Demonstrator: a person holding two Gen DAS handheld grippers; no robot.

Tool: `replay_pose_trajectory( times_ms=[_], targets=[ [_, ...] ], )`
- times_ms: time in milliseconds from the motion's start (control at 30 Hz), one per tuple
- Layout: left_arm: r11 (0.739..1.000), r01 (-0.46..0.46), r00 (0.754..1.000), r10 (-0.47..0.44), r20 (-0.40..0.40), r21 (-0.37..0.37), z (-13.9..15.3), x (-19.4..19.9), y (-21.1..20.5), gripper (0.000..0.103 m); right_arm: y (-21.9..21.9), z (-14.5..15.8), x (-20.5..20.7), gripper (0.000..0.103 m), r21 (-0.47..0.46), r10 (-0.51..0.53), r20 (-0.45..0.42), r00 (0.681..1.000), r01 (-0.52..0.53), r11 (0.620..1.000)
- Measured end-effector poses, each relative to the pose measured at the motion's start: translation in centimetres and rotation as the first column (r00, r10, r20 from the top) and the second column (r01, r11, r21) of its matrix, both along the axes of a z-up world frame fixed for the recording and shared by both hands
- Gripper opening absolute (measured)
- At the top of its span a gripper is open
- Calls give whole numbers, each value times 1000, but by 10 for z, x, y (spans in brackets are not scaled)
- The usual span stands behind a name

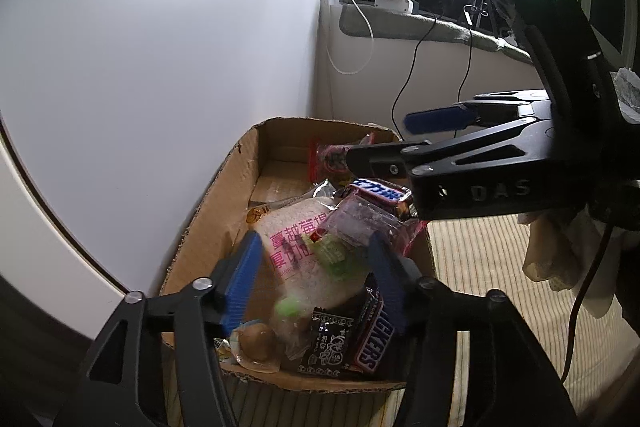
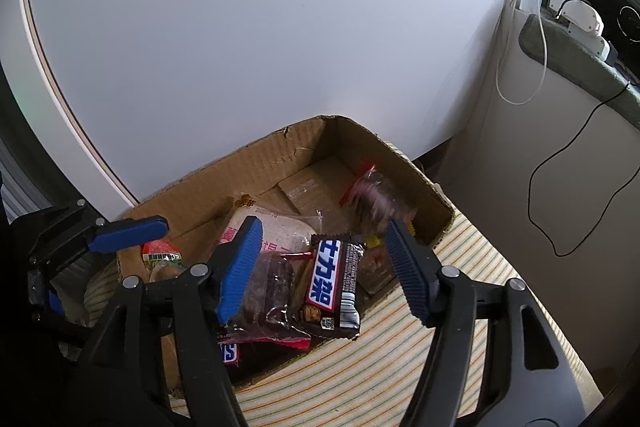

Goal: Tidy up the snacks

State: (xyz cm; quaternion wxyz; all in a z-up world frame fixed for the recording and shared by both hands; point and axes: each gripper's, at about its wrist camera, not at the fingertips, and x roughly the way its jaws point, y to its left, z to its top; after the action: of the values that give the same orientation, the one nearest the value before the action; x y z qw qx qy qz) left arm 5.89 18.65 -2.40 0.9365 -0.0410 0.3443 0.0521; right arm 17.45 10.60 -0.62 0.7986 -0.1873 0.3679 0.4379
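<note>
**Both grippers spread wide above a box of snacks**

The left gripper (image 1: 316, 279) hangs over the near end of a cardboard box (image 1: 224, 203), its blue-padded fingers (image 1: 244, 279) spread apart with nothing between them. Directly below the gap lies a bread bag (image 1: 292, 239) with pink lettering, and a blurred green wrapper (image 1: 336, 255) rests on top of it. Against the near wall of the box sit a small brown jelly cup (image 1: 258, 341), a black packet (image 1: 328, 347) with white drawings, and a chocolate bar (image 1: 374, 331) standing on its edge.

The right gripper (image 2: 322, 269) is likewise agape and holds nothing; its fingers (image 2: 240, 267) straddle the near right part of the same box (image 2: 256, 163). Beneath them lies a second chocolate bar (image 2: 334, 287) with blue and white lettering, overlapping a clear bag of dark pieces (image 2: 272, 287) trimmed in red. A red-edged clear pouch (image 2: 376, 195), blurred, lies near the far corner of the box. From the left wrist view the right gripper (image 1: 384, 139) reaches in from the right, above the far half of the box.

The box stands on a striped cloth (image 2: 360, 379), against a white wall panel (image 2: 260, 27). To the right, white and black cables (image 2: 560, 211) hang from a ledge.
</note>
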Motion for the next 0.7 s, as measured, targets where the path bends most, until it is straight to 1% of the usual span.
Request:
replay_pose_trajectory(
  times_ms=[67, 100, 167, 233, 533, 633, 700],
  targets=[
    [1000, -1, 1000, 1, 3, 0, 1, -1, 0, 61, -3, 4, -2, 85, 13, -6, 13, 1000, 6, 1000],
    [1000, -1, 1000, 1, 4, -1, 2, -2, 0, 62, -4, 6, -3, 88, 20, -11, 23, 1000, 11, 1000],
    [1000, -4, 1000, 4, 9, -4, 3, -4, 0, 66, -6, 9, -4, 88, 27, -16, 29, 999, 15, 1000],
    [1000, -8, 1000, 8, 12, -8, 5, -6, 0, 68, -8, 13, -7, 88, 27, -22, 36, 999, 21, 999],
    [1000, -18, 1000, 18, 23, -12, 15, -18, -5, 69, -24, 24, -19, 88, 40, -59, 56, 997, 57, 998],
    [1000, -24, 999, 24, 37, -7, 19, -23, -7, 74, -32, 26, -25, 88, 43, -73, 71, 995, 70, 997],
    [1000, -31, 999, 31, 41, 0, 20, -26, -9, 74, -38, 28, -31, 88, 43, -84, 85, 993, 81, 996]
  ],
)
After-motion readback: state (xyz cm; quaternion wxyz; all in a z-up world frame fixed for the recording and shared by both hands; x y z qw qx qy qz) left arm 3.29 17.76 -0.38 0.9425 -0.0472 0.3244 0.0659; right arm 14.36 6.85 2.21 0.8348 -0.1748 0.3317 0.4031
